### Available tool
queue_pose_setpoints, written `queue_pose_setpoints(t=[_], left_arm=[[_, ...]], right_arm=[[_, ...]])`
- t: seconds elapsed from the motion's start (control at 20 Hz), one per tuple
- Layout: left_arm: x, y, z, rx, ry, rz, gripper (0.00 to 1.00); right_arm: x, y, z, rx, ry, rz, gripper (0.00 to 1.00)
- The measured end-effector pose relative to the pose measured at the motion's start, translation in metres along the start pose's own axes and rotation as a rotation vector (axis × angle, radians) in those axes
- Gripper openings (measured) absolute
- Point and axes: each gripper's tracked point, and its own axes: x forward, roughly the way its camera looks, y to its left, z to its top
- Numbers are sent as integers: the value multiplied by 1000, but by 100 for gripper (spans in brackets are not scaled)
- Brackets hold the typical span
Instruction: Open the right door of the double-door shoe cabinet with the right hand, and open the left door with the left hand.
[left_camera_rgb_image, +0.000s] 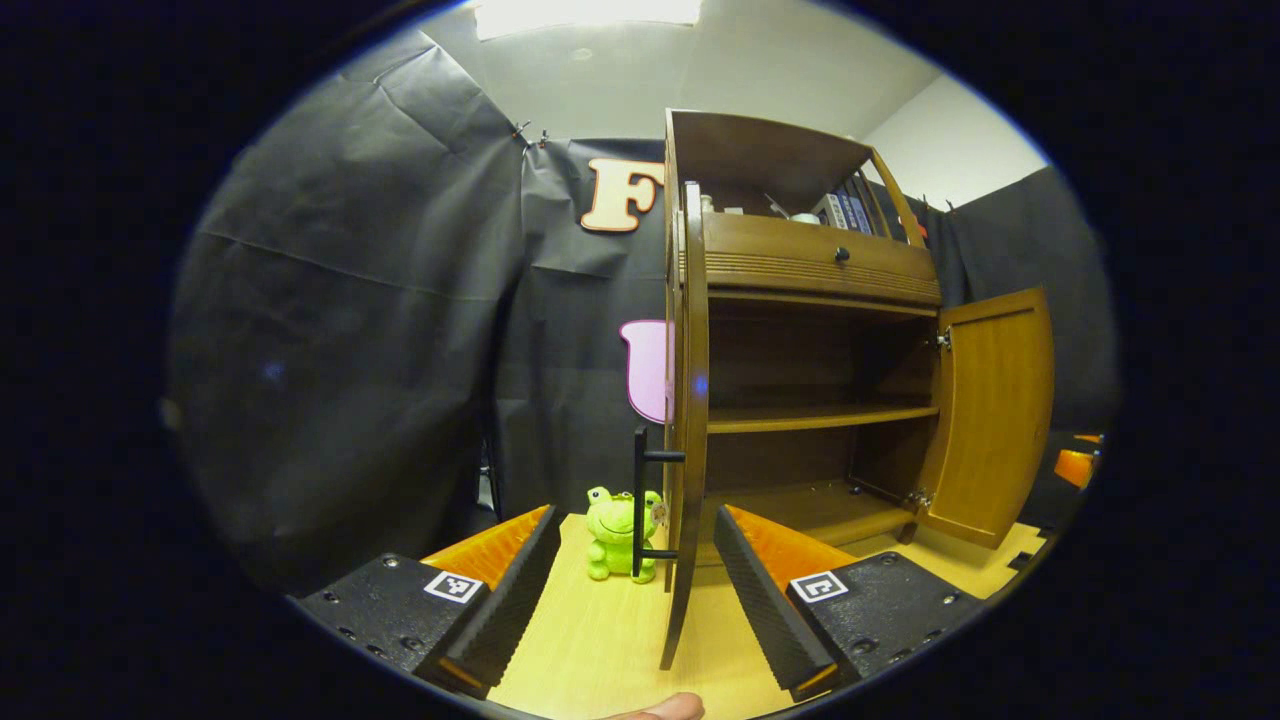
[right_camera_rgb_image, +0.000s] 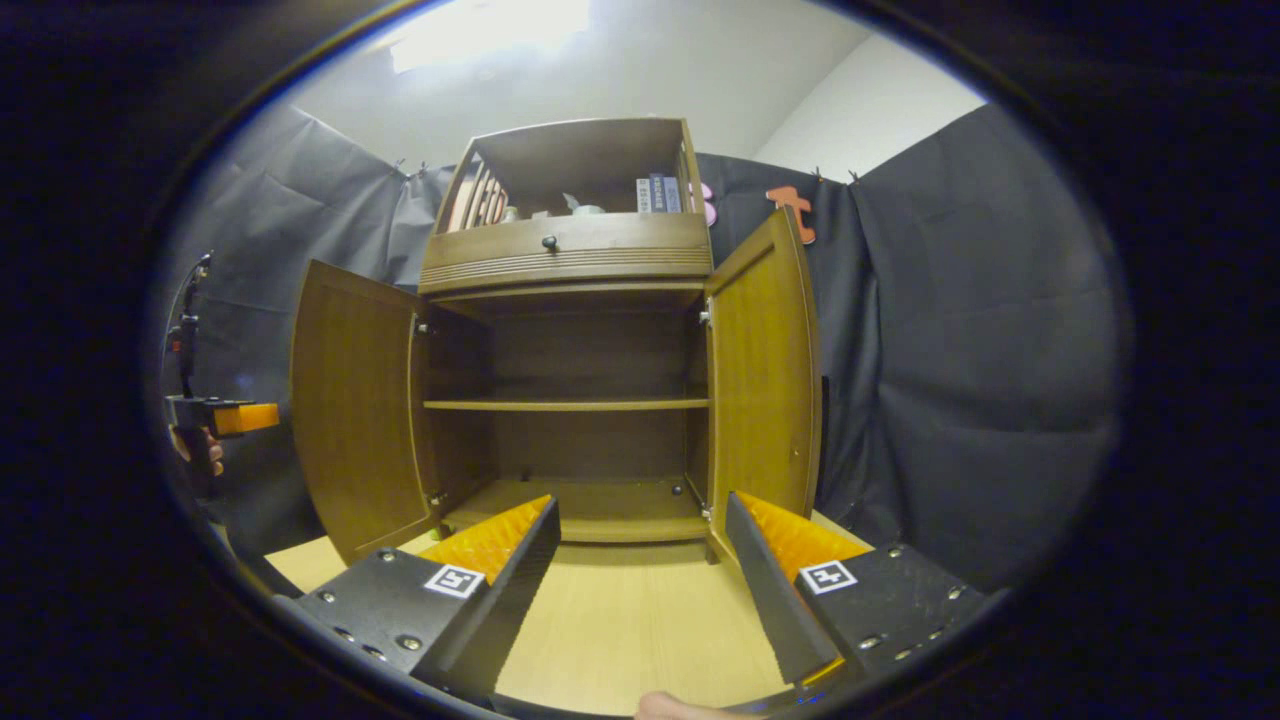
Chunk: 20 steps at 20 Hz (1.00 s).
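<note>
My left claw stands apart astride the left door edge at lower centre; the stiff, light panel handles best by its bar handle.

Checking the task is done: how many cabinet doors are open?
2. The left door is swung out at the cabinet's left; the right door is swung out at its right. Both are apart from the grippers.

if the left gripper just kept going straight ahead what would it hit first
Most likely the left door of the shoe cabinet, seen edge-on between the open fingers of the left gripper, with its black handle beside it. The green frog toy stands just left; depth is unclear.
</note>
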Motion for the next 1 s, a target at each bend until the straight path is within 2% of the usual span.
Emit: queue_pose_setpoints(t=[0.2,0.25,0.3,0.45,0.75,0.9,0.95,1.0], left_arm=[[-5,-7,18,-31,-37,26,93],[-4,-11,21,-39,-41,29,96],[-4,-16,24,-41,-40,27,93],[-7,-43,29,-17,-37,7,92],[-10,-113,43,-22,-81,-105,92],[-6,-136,38,-33,-71,-124,92],[-4,-145,35,-33,-66,-135,96],[-2,-153,33,-31,-58,-146,92]], right_arm=[[2,4,-8,2,22,31,98],[2,3,-8,2,20,28,98],[2,0,-6,1,16,20,99],[3,0,0,35,7,23,99],[3,11,10,37,-5,86,99],[5,6,14,46,-15,78,98],[6,4,16,43,-20,72,98],[7,3,17,38,-26,66,98]])
